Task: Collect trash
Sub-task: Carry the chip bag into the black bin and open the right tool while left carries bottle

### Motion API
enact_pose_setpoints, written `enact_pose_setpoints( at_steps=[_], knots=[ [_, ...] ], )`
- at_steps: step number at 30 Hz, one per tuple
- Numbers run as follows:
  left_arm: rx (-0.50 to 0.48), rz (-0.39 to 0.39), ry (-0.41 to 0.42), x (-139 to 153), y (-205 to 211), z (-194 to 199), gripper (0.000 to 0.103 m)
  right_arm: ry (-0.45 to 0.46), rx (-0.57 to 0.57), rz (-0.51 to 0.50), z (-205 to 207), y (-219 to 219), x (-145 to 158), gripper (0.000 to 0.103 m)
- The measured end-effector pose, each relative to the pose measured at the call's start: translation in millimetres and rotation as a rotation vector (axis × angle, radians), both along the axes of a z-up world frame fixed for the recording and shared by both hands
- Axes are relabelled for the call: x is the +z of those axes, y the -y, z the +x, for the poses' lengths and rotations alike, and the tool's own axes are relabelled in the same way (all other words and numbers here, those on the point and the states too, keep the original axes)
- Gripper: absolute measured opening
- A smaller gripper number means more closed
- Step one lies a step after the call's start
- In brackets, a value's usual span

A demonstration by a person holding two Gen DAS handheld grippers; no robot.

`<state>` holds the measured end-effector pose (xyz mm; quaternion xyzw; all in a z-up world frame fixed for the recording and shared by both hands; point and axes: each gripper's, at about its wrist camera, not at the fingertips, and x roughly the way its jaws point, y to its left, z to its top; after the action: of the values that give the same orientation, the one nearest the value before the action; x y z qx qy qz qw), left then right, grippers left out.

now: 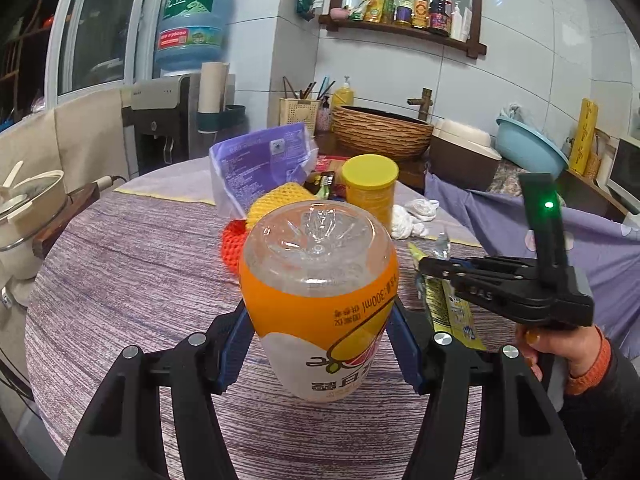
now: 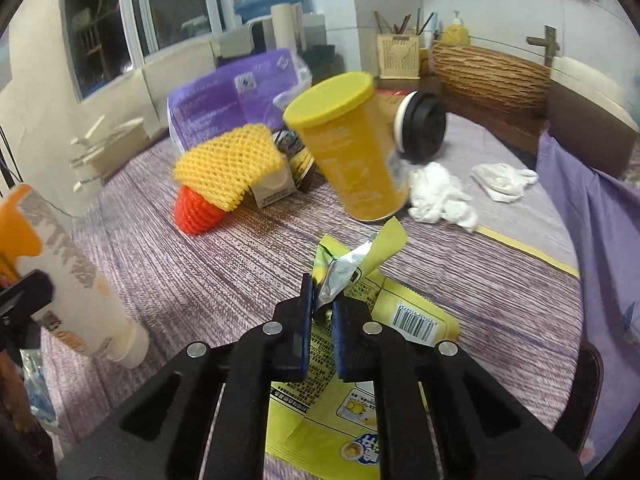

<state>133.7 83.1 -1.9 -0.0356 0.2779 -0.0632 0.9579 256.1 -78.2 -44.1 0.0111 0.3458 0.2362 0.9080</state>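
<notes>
My left gripper (image 1: 320, 322) is shut on an empty plastic bottle (image 1: 320, 280) with an orange and white label, held bottom-forward above the round table. The bottle also shows at the left of the right wrist view (image 2: 60, 280). My right gripper (image 2: 322, 312) is shut on the torn foil top of a yellow snack wrapper (image 2: 360, 360), which hangs below the fingers. The right gripper also shows in the left wrist view (image 1: 430, 266), right of the bottle. On the table lie a yellow lidded cup (image 2: 352, 148), yellow foam net (image 2: 228, 164), orange foam net (image 2: 196, 212) and crumpled white tissues (image 2: 440, 196).
A purple plastic bag (image 2: 236, 92) and a small carton (image 2: 276, 188) sit behind the nets. A black-lidded cup (image 2: 424, 128) lies behind the yellow cup. A woven basin (image 1: 380, 132), a water dispenser (image 1: 160, 120) and a pot (image 1: 28, 208) stand around the purple-striped table (image 1: 140, 280).
</notes>
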Motion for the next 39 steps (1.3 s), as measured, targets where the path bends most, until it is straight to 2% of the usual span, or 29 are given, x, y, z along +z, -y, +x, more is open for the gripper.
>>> enact_pose_setpoints(
  at_steps=[8, 15, 21, 30, 31, 32, 33, 34, 35, 39],
  knots=[
    [-0.106, -0.010, 0.040, 13.5, 51.8, 1.7, 0.061, 0.054, -0.153, 0.101, -44.5, 95.5, 19.2, 0.009],
    [-0.278, -0.050, 0.052, 20.8, 125.5, 12.9, 0.061, 0.055, -0.317, 0.080, -68.4, 182.3, 6.3, 0.009],
    [-0.416, -0.084, 0.036, 16.7, 189.4, 25.2, 0.061, -0.038, -0.430, 0.062, -63.2, 242.0, -46.3, 0.009],
    [-0.538, -0.037, 0.016, -6.7, 268.6, 38.0, 0.061, -0.174, -0.516, 0.113, -34.7, 287.1, -140.2, 0.010],
    [-0.547, -0.038, 0.006, -11.0, 275.2, 39.9, 0.061, -0.196, -0.525, 0.128, -30.8, 291.3, -151.6, 0.012],
    [-0.558, -0.040, -0.009, -17.6, 283.2, 43.5, 0.061, -0.212, -0.535, 0.138, -28.6, 294.0, -158.9, 0.021],
    [-0.562, -0.039, -0.021, -22.3, 288.3, 44.8, 0.061, -0.222, -0.550, 0.151, -25.7, 297.0, -165.5, 0.037],
    [-0.564, -0.034, -0.035, -27.9, 293.0, 47.3, 0.061, -0.228, -0.568, 0.170, -25.1, 300.5, -172.3, 0.046],
    [-0.567, -0.026, -0.053, -35.0, 299.0, 50.1, 0.061, -0.228, -0.583, 0.184, -25.9, 303.3, -176.5, 0.061],
    [-0.575, -0.019, -0.111, -57.1, 313.7, 55.1, 0.061, -0.228, -0.601, 0.200, -38.5, 309.9, -179.9, 0.063]
  ],
)
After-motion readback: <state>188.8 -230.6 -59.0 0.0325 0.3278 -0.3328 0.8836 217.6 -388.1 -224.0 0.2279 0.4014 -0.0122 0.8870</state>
